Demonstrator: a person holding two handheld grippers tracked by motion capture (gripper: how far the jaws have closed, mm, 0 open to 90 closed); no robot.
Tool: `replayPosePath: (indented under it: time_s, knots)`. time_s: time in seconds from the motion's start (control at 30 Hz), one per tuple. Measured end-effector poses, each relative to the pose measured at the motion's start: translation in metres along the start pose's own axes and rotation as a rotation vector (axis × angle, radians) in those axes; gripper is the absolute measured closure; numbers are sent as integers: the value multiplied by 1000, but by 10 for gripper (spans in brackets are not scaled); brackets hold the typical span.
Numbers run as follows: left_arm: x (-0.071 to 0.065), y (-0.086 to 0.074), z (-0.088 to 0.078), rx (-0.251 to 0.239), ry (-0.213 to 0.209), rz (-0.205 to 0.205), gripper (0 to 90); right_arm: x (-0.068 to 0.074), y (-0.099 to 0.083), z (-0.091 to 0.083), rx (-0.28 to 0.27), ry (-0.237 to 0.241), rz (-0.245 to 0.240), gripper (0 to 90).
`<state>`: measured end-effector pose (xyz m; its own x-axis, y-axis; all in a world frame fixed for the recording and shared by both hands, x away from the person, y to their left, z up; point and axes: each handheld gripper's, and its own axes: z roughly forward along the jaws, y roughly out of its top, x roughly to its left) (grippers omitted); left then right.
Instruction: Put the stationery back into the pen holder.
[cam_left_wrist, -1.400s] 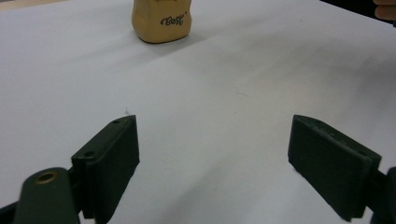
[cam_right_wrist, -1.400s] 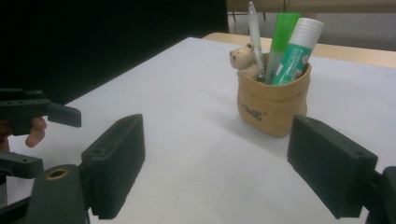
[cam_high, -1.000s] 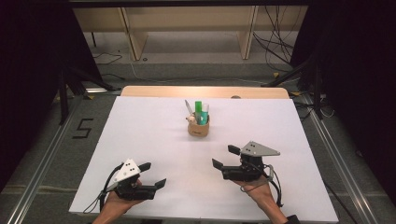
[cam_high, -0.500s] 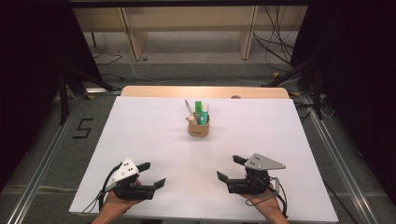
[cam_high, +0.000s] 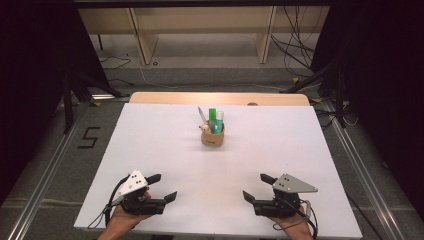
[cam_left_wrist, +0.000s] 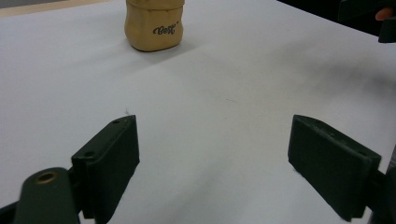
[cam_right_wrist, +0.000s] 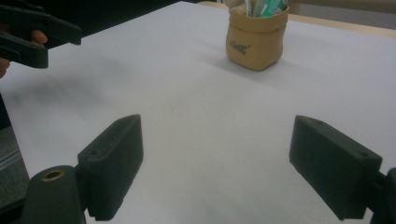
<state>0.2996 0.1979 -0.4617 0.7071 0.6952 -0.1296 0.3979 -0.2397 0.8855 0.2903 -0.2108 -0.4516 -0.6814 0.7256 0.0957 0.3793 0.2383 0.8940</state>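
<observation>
the tan soft pouch of pens stands well ahead of both jaw pairs on the white tabletop; left gripper and right gripper released, empty, near its front edge.

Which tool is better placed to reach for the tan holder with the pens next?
Marginal: the tan holder sits nearly centred between both. Slight edge to the right tool, open and facing it; the left tool is open too, equally far.

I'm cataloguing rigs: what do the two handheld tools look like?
Both are black two-jaw units. The left tool carries a white three-cornered plate with small dots and trails a black cable. The right tool carries a grey three-cornered plate, also cabled. The jaw pads are flat, dark blocks. No sleeves are visible.
</observation>
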Motion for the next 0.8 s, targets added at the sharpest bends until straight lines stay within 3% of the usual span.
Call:
replayPosePath:
  time_s: [0.8]
  knots:
    - [0, 0, 0, -1, 0, -1, 161, -1, -1, 1, 0, -5, 0, 187]
